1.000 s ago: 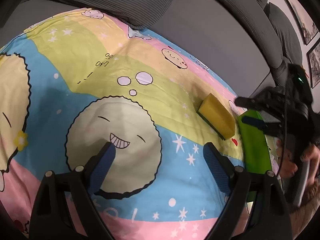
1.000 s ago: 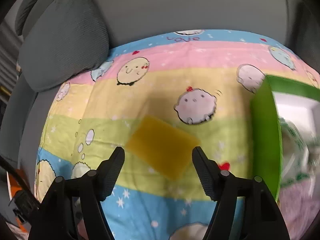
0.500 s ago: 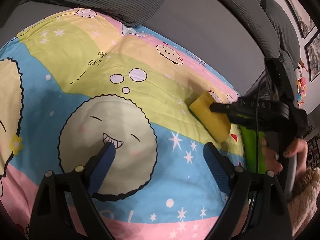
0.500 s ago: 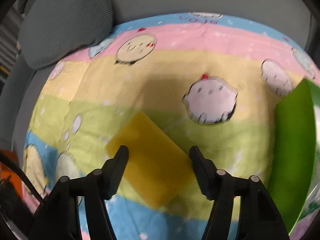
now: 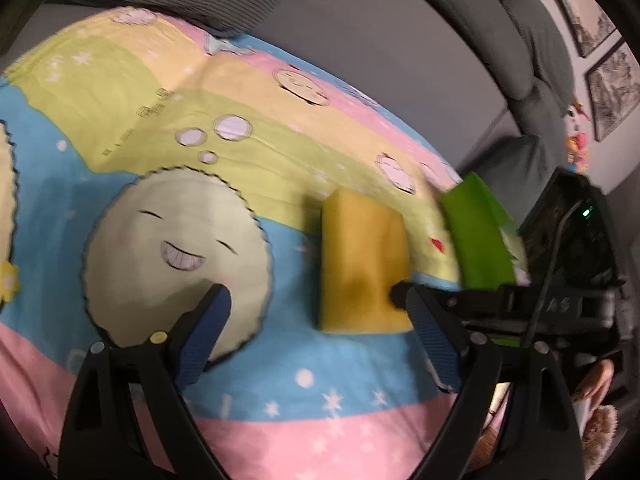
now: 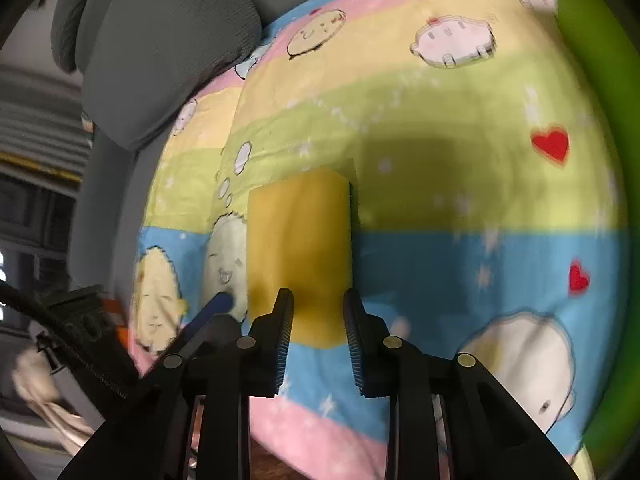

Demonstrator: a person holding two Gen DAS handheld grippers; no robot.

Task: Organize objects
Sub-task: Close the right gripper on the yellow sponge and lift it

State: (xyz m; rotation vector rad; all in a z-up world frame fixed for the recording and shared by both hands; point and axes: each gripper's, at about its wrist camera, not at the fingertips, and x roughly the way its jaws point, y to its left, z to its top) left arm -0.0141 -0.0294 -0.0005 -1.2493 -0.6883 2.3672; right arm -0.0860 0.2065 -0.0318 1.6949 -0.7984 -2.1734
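A yellow sponge (image 6: 300,232) is tipped up on edge on the cartoon blanket (image 6: 480,200). My right gripper (image 6: 318,298) has its jaws closing on the sponge's near end, and both pads press into it. In the left wrist view the sponge (image 5: 360,256) stands upright with a right fingertip (image 5: 400,292) at its lower right corner. My left gripper (image 5: 316,304) hovers open over the blanket (image 5: 120,80) just left of the sponge, with nothing between its fingers. One of its blue fingers (image 6: 216,308) shows left of the sponge in the right wrist view.
A green box (image 5: 476,236) stands on the blanket right of the sponge, also the green box (image 6: 592,60) at the right edge. Grey sofa cushions (image 6: 168,40) rise behind the blanket. A person's hand (image 5: 596,380) holds the right gripper's handle.
My right gripper came down over the sponge and narrowed its jaws onto it. The sponge went from lying flat to standing on edge. The left gripper stayed open and barely shifted.
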